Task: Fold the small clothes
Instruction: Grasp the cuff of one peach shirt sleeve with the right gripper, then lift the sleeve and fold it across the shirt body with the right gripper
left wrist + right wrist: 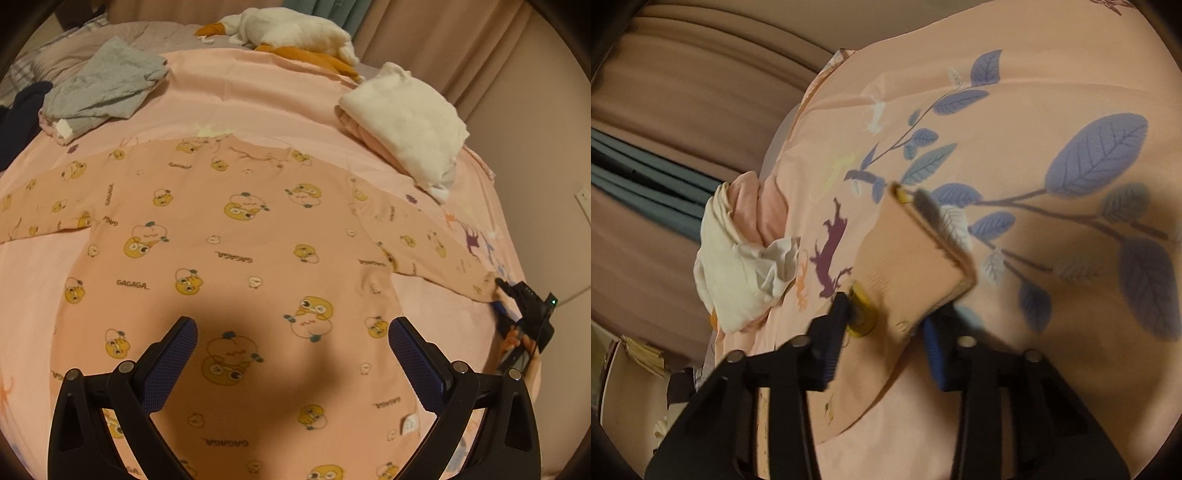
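Barely started: our right gripper pinches sleeve cuff; left gripper gapes above flat shirt; no folds yet.

Dim, warm indoor light; everything tinted peach-orange. Left wrist view: soft dark shadow on the printed shirt between the near jaws. Fisheye bends the bed edge; black vignette in corners. Right wrist view: motion blur throughout, sleeve cuff and curtain smeared. No glare.
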Action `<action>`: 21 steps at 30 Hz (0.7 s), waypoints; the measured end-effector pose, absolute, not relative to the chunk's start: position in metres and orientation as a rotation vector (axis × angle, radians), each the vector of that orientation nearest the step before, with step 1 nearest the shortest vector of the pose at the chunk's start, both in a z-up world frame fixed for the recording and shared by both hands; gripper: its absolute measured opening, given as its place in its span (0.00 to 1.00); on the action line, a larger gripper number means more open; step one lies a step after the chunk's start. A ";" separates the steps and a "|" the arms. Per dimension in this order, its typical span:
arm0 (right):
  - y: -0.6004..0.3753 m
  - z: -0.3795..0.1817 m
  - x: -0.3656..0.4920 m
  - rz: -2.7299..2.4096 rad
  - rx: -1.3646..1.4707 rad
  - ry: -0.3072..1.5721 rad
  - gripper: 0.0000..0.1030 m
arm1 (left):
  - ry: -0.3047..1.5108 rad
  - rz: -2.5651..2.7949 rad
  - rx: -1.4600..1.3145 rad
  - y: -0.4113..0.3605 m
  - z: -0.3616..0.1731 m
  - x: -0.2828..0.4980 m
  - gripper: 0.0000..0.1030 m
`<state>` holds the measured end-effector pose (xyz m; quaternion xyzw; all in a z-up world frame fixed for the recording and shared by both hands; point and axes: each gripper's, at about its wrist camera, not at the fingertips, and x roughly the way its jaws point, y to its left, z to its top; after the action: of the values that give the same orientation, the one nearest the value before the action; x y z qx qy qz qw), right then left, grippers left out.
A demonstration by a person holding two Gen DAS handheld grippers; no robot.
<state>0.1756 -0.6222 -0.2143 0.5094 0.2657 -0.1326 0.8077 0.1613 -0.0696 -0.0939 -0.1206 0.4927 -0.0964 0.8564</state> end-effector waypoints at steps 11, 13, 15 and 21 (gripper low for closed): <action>-0.589 -0.161 0.187 -0.259 0.898 0.564 0.10 | 1.021 -0.127 -0.279 -0.037 -0.093 0.159 0.99; -0.576 -0.143 0.187 -0.225 0.858 0.562 0.10 | 1.027 -0.117 -0.298 -0.029 -0.094 0.156 0.99; -0.561 -0.124 0.191 -0.201 0.797 0.565 0.10 | 1.028 -0.103 -0.298 -0.024 -0.094 0.155 0.99; -0.513 -0.083 0.206 -0.111 0.694 0.585 0.10 | 1.023 -0.069 -0.302 -0.005 -0.091 0.148 0.99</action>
<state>0.2062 -0.5134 -0.0832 0.3350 0.2825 -0.0535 0.8973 0.1478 -0.0049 -0.0909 -0.1440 0.4875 -0.0330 0.8605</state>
